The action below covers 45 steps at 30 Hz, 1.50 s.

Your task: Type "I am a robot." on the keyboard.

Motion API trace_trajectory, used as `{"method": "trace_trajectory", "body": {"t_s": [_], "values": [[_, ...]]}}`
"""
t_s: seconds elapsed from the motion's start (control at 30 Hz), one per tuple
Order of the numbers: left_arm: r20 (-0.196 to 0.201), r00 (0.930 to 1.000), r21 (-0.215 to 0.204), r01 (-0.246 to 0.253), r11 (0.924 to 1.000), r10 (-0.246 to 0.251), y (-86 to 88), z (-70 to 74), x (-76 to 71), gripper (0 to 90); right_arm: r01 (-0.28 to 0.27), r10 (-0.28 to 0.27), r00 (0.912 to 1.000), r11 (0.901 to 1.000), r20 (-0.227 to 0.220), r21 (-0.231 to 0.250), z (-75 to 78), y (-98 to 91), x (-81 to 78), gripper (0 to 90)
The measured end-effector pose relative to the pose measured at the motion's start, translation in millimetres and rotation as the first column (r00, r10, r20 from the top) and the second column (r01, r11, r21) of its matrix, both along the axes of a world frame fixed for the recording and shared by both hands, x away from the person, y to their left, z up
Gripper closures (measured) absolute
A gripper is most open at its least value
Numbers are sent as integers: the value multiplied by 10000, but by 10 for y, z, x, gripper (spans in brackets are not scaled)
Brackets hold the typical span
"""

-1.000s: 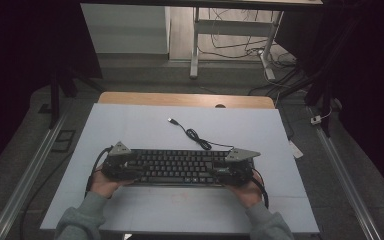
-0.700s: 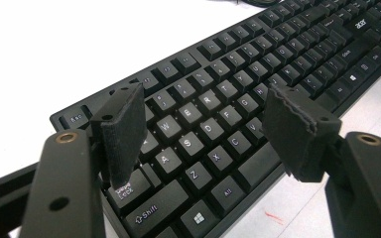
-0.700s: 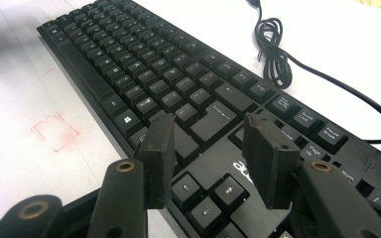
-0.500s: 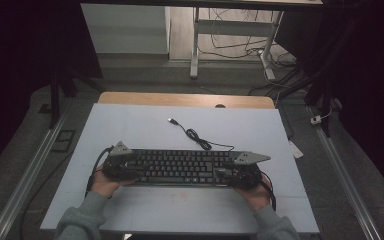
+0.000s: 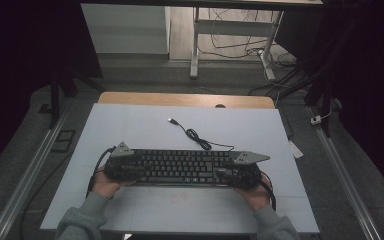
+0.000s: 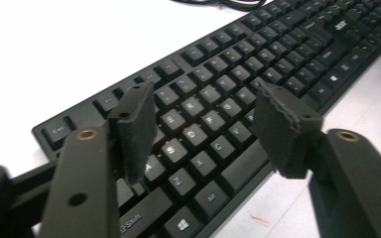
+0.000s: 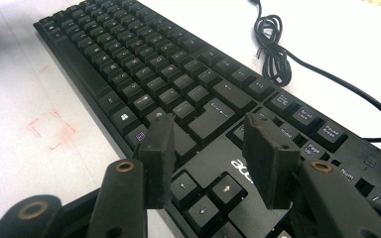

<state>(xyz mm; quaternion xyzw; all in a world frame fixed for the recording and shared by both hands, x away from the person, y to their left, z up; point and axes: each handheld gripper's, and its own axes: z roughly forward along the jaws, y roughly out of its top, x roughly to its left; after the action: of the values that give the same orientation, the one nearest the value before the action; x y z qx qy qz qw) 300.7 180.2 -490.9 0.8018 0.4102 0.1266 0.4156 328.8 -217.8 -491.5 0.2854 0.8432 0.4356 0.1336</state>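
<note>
The keyboard lies flat on the white table, its long axis running from 9 o'clock to 3 o'clock in the high view, near the table's 6 o'clock edge. Its cable leaves the far edge and runs toward 11 o'clock, forming a small coil before ending in a plug that lies free on the table.

The left gripper sits at the keyboard's 9 o'clock end, held by the left hand. In the left gripper view, the left gripper hangs above the letter keys with its jaws spread. The jaws have just been closing, yet nothing is pinched between them: the pads stand clear above the key tops with only the key field visible through the gap.

The right gripper sits at the keyboard's 3 o'clock end, held by the right hand. In the right gripper view, the right gripper has its jaws spread above the arrow-key block, with a brand mark visible between them. The pads appear to hover without contact, although the steep viewing angle makes the clearance hard to judge.

A faint red square mark is on the table at 9 o'clock from the right gripper.
</note>
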Motion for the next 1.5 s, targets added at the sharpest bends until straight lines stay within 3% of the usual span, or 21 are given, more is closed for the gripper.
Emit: {"method": "trace_trajectory", "body": {"t_s": [0.13, 0.4, 0.83, 1.4, 1.5], "values": [[27, 9996, 30, 270, 9996, -270, -41, 9, -20, 557, -5, 5, 10000, 10000, -13, -9, -1, 1, 2, 557], [-144, 9960, 193, 881, 9959, -878, -140, -4, -42, 884, -35, 35, 10000, 10000, -13, -5, -6, 6, 3, 556], [-602, 9837, 1013, 1749, 9794, -1694, -415, -150, -66, 887, -36, 36, 10000, 10000, 12, 49, 9, -5, 3, 553], [-916, 9799, 1526, 1894, 9700, -1770, -485, -255, -34, 887, -69, 69, 10000, 10000, -16, 19, -5, 8, 7, 548], [-903, 9816, 1512, 1807, 9719, -1684, -487, -259, -29, 887, -52, 52, 10000, 10000, -16, 1, -6, 7, 8, 547]]}}
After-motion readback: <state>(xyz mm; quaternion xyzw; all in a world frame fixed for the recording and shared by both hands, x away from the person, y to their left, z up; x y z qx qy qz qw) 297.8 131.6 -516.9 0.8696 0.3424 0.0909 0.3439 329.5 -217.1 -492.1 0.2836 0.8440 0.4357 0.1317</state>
